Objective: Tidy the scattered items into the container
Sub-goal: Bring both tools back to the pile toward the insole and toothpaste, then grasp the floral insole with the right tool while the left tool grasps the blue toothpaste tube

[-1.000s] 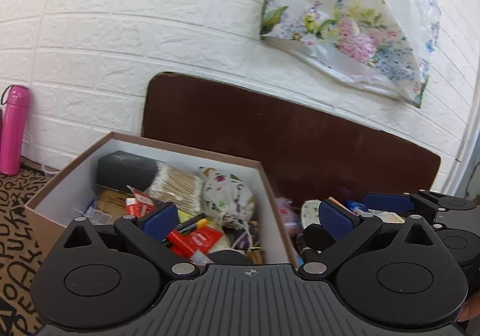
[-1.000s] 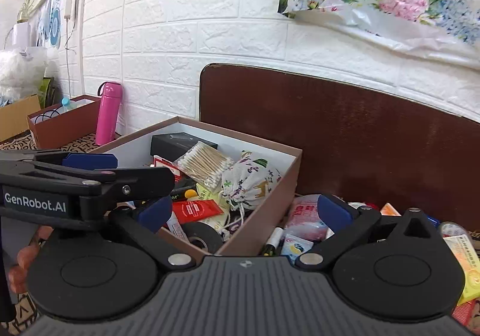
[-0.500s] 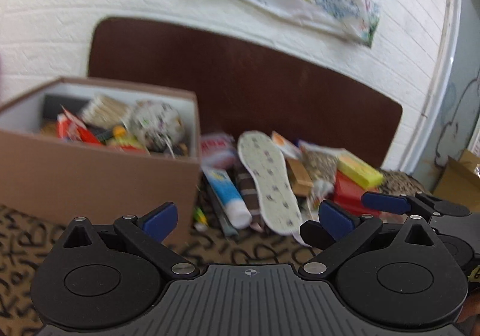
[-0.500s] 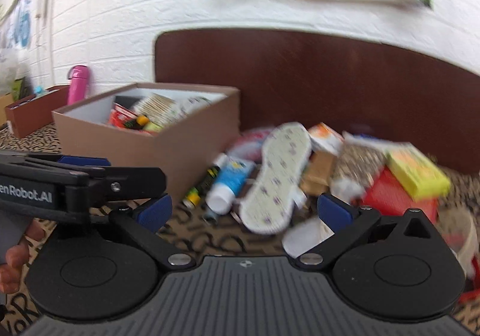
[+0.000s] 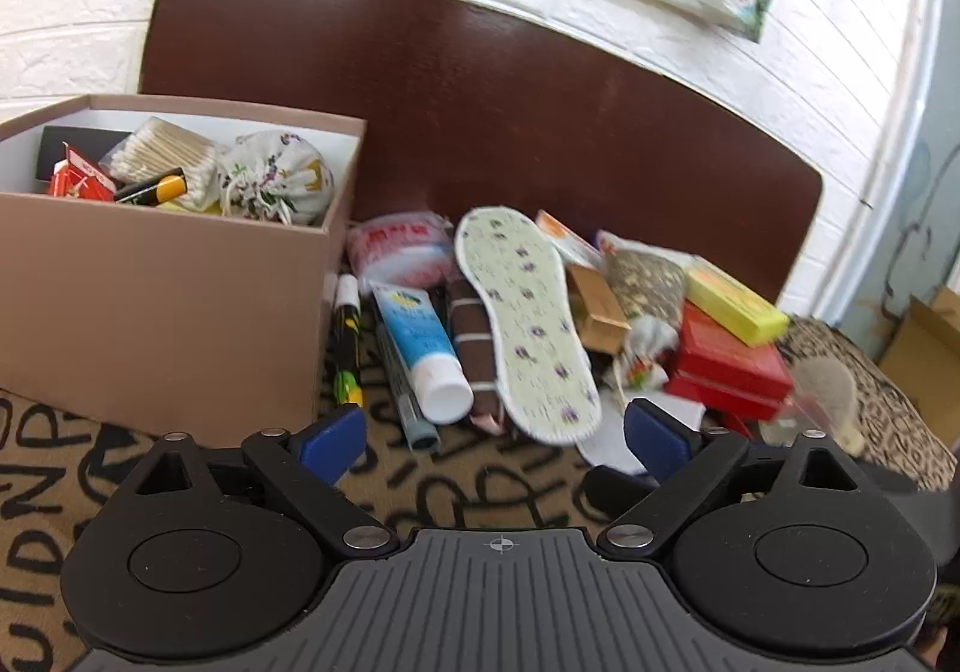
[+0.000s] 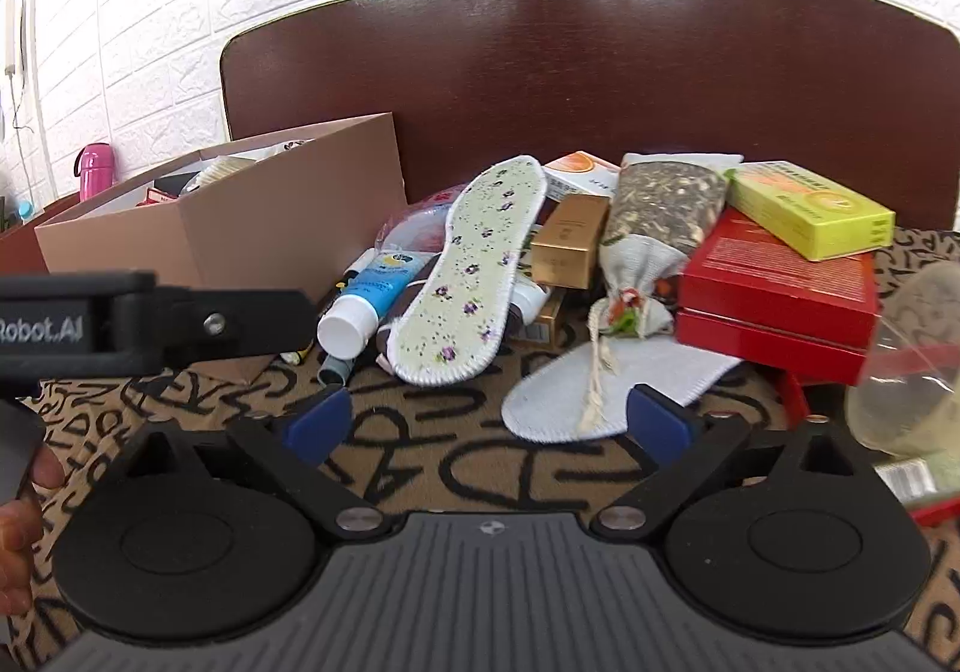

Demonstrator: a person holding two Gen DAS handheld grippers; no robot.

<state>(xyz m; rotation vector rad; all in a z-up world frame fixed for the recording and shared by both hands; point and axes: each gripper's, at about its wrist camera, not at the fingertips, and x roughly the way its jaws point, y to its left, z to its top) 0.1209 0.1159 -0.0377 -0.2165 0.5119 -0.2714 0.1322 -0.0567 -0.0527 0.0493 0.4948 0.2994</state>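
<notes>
A tan cardboard box (image 5: 168,306) (image 6: 264,228) stands at left, holding cotton swabs, a floral pouch (image 5: 276,180) and several small items. Right of it lies a scattered pile: a floral insole (image 5: 528,324) (image 6: 468,258), a blue tube (image 5: 420,348) (image 6: 372,294), a marker (image 5: 347,336), a gold box (image 6: 567,240), a seed pouch (image 6: 654,216), a red box (image 6: 780,294) and a yellow box (image 6: 810,207). My left gripper (image 5: 495,441) is open and empty, in front of the pile. My right gripper (image 6: 489,423) is open and empty, in front of a white insole (image 6: 606,384).
Everything rests on a leopard-and-letter patterned cloth (image 6: 468,468) before a dark brown headboard (image 5: 510,114) and white brick wall. A clear plastic cup (image 6: 912,360) stands at the right. A pink bottle (image 6: 95,171) stands far left. The left gripper's body (image 6: 144,318) crosses the right wrist view.
Both grippers have pulled back from above the box and swung right and downward. They now face the pile on the cloth. Both stay open and empty.
</notes>
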